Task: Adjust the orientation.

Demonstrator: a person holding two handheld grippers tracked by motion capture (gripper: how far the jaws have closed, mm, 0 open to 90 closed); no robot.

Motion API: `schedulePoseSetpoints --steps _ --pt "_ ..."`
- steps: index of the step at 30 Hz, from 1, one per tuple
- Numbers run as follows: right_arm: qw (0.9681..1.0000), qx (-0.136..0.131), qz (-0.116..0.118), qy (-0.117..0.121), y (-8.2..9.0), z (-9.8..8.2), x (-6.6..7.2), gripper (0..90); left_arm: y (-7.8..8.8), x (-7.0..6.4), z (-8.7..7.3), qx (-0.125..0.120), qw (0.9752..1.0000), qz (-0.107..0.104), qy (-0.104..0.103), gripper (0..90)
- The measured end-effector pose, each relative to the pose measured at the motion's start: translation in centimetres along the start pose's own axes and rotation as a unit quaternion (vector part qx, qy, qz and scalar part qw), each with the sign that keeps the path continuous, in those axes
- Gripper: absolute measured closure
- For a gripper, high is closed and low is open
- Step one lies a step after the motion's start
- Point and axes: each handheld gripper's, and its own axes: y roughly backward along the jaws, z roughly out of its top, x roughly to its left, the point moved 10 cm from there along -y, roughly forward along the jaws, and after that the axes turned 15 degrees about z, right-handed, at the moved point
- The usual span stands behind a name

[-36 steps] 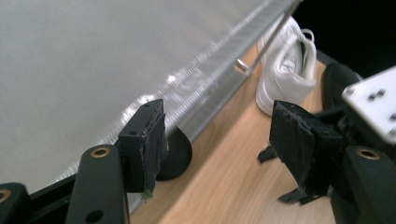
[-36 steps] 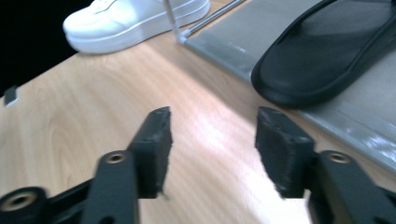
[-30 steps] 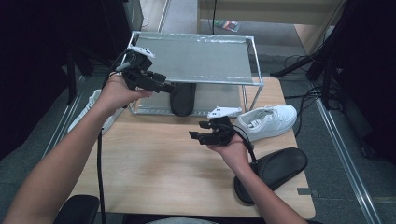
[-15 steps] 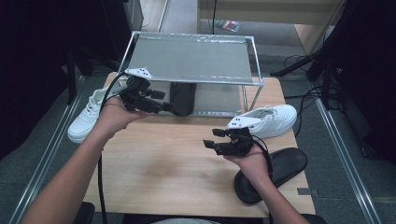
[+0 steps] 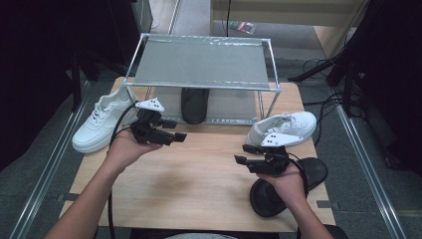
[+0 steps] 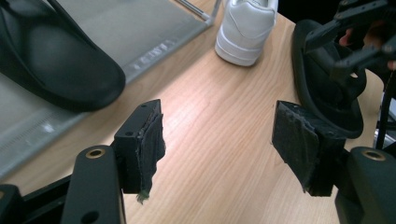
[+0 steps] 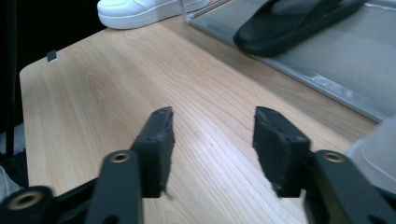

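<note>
The right gripper is hovering over bare table, its jaws apart with nothing between them, having just been closing. The left gripper is spread too. Beside the right gripper, the black slipper is overhanging the table edge, half covered by the hand.

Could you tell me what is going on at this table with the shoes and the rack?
A person holds a two-jaw gripper in each hand above a wooden table. Both the left gripper and the right gripper are open and hold nothing; the right one's jaws have just been closing somewhat. One black slipper lies on the lower shelf of a metal rack; another black slipper lies by the right hand. One white sneaker sits at the rack's right, another white sneaker at its left.
</note>
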Motion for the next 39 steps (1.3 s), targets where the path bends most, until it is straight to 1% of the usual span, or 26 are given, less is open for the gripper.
schedulePoseSetpoints --steps 2,4,7,9,11,13,15,16,17,19,20,21,23,25,27,28,29,30,32,34,36,37,39 --pt "0.9999 -0.006 -0.008 0.003 0.7 -0.1 -0.1 54.9 -0.2 -0.4 -0.8 -0.001 1.0 -0.003 0.004 34.8" --pt "0.9998 0.002 -0.016 0.006 1.2 -0.8 -0.3 57.1 -0.5 -0.6 -1.6 0.0 1.0 -0.003 0.002 35.2" --pt "0.9998 0.009 -0.019 0.002 1.8 -1.7 -0.5 61.2 -0.9 -1.1 -2.6 0.0 1.0 -0.003 0.005 35.7" --pt "0.9998 0.01 -0.019 -0.002 2.1 -2.0 -0.5 62.0 -1.2 -1.5 -3.2 -0.001 1.0 -0.005 0.006 35.9" --pt "0.9997 0.009 -0.022 -0.005 2.4 -2.3 -0.5 63.6 -1.4 -1.7 -3.5 -0.007 1.0 0.002 0.003 37.0" --pt "0.9997 0.006 -0.024 -0.007 2.6 -2.4 -0.4 66.9 -1.6 -1.9 -3.8 -0.01 0.9999 -0.001 0.002 37.4" --pt "0.9996 0.006 -0.026 -0.004 2.9 -2.6 -0.4 69.8 -1.7 -2.1 -3.8 -0.006 0.9999 -0.01 0.007 37.3" --pt "0.9996 0.007 -0.027 -0.009 3.1 -2.8 -0.4 72.3 -1.8 -2.1 -3.9 -0.004 0.9999 -0.011 0.007 37.3" --pt "0.9994 0.007 -0.028 -0.02 3.3 -3.0 -0.5 73.6 -2.0 -2.2 -3.9 -0.002 0.9999 -0.013 0.006 37.2" --pt "0.9983 0.004 -0.031 -0.049 3.7 -3.4 -0.7 78.6 -2.3 -2.3 -3.7 0.0 0.9999 -0.015 0.004 37.2" --pt "0.9977 0.006 -0.033 -0.058 3.9 -3.7 -0.7 82.3 -2.5 -2.3 -3.7 0.001 0.9999 -0.015 0.004 37.2" --pt "0.9976 0.007 -0.034 -0.06 4.1 -3.9 -0.7 84.6 -2.7 -2.5 -3.6 0.003 0.9998 -0.018 0.002 37.2" --pt "0.9976 0.015 -0.041 -0.054 4.5 -4.3 -0.8 89.5 -3.0 -2.6 -3.6 0.007 0.9998 -0.017 -0.008 37.2" --pt "0.9973 0.02 -0.049 -0.05 4.9 -4.6 -0.8 90.0 -3.4 -2.8 -3.6 0.013 0.9996 -0.016 -0.017 37.2" --pt "0.9971 0.021 -0.055 -0.048 5.4 -4.9 -0.8 90.0 -3.8 -2.9 -3.7 0.015 0.9995 -0.022 -0.019 37.3" --pt "0.9969 0.022 -0.057 -0.049 5.7 -5.1 -0.8 90.0 -4.0 -2.9 -3.7 0.016 0.9994 -0.028 -0.016 37.3" --pt "0.9971 0.023 -0.057 -0.045 6.0 -5.3 -0.8 90.0 -4.2 -2.9 -3.6 0.016 0.9991 -0.038 -0.008 37.3" --pt "0.9971 0.023 -0.057 -0.045 6.0 -5.3 -0.8 90.0 -4.2 -2.9 -3.6 0.016 0.9991 -0.038 -0.008 37.7" --pt "0.9976 0.028 -0.058 -0.027 6.9 -5.9 -0.7 90.0 -4.4 -2.9 -3.4 0.013 0.999 -0.043 0.0 37.8" --pt "0.9971 0.033 -0.063 -0.026 7.4 -6.3 -0.9 90.0 -4.5 -2.9 -3.3 0.012 0.999 -0.043 -0.004 37.8" --pt "0.9964 0.041 -0.068 -0.03 7.8 -6.9 -1.1 90.0 -4.6 -2.9 -3.2 0.012 0.9989 -0.044 -0.008 37.8" --pt "0.9962 0.045 -0.068 -0.032 8.0 -7.2 -1.1 90.0 -4.7 -2.9 -3.1 0.012 0.999 -0.041 -0.009 37.8" --pt "0.9957 0.051 -0.069 -0.033 8.4 -7.7 -1.2 90.0 -4.7 -3.0 -3.0 0.01 0.9989 -0.043 -0.014 37.8"
